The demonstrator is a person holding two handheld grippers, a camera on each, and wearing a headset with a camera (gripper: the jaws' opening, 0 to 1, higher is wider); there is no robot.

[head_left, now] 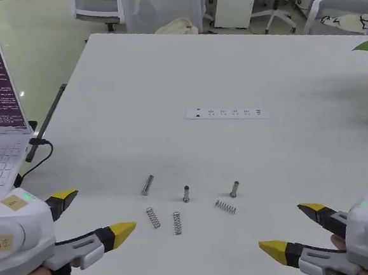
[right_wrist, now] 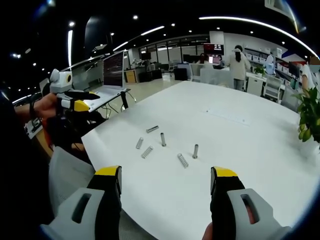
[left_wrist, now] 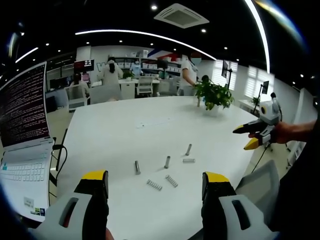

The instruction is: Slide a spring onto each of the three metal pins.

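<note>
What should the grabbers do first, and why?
Probably bring the right gripper down to the nearest spring and pinch it. It and the left gripper are open and empty, every spring lies loose on the table, and the upright pin just beside that spring is bare.

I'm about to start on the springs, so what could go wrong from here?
One pin seems to lie on its side, so it may roll when a spring is pushed on. The springs are thin and flat on the table; the open left gripper or right gripper could flick one away. The upright pins may tip if bumped.
</note>
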